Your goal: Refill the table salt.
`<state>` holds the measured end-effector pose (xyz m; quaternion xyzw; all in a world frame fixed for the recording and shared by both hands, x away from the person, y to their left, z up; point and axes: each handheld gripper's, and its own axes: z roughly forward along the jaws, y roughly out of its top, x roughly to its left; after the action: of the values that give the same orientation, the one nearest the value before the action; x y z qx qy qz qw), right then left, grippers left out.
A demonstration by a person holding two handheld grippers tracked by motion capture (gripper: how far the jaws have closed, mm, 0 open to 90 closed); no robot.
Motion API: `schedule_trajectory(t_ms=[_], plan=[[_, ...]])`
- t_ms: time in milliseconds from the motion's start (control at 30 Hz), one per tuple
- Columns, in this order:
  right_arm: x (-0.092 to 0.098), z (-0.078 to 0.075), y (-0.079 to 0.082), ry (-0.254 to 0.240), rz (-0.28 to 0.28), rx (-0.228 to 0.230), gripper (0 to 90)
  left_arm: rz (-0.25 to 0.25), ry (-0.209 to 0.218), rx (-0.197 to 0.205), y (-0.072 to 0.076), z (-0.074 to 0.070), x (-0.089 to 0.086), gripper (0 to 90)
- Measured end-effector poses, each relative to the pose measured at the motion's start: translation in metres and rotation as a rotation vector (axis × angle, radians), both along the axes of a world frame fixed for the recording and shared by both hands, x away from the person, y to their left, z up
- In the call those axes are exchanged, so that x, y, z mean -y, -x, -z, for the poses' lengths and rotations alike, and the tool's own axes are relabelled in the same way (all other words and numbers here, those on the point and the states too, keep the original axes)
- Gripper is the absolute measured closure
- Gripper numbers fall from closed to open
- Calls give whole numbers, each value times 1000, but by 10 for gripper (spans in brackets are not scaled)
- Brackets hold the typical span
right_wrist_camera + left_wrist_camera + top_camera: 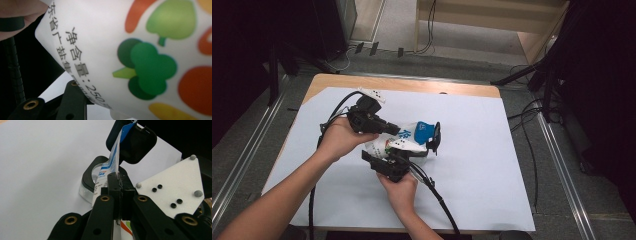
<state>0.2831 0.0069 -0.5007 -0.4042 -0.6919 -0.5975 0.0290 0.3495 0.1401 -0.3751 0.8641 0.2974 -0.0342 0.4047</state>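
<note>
A wooden table (319, 82) carries a pale blue sheet (492, 165) that covers nearly all of its top, leaving a strip of wood bare along the far edge. Near the middle of the sheet, a little toward the left edge, both hands work on a white bag (404, 139) printed with blue at its far end and with coloured vegetables and dark lettering on its side. The bag is held off the sheet, its blue end tipped toward a small clear jar (87, 188) with a black rim; the jar's black hinged lid (136, 143) stands open just behind the bag's top. The left gripper (387, 129) has its jaws pressed tight together on a thin edge of the bag, as the left gripper view shows. The right gripper (404, 154) lies under the bag from the near side; its jaws stand partly apart with the bag's body against them, but whether they press on it cannot be told.
</note>
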Motion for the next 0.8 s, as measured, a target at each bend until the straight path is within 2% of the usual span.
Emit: schedule_trajectory(t_ms=[633, 800], plan=[[-2, -3, -1, -19, 2, 0, 616, 1, 6, 5, 0, -2, -2, 900], [-1, -3, -1, -2, 2, 5, 616, 2, 10, 4, 0, -1, -1, 900]])
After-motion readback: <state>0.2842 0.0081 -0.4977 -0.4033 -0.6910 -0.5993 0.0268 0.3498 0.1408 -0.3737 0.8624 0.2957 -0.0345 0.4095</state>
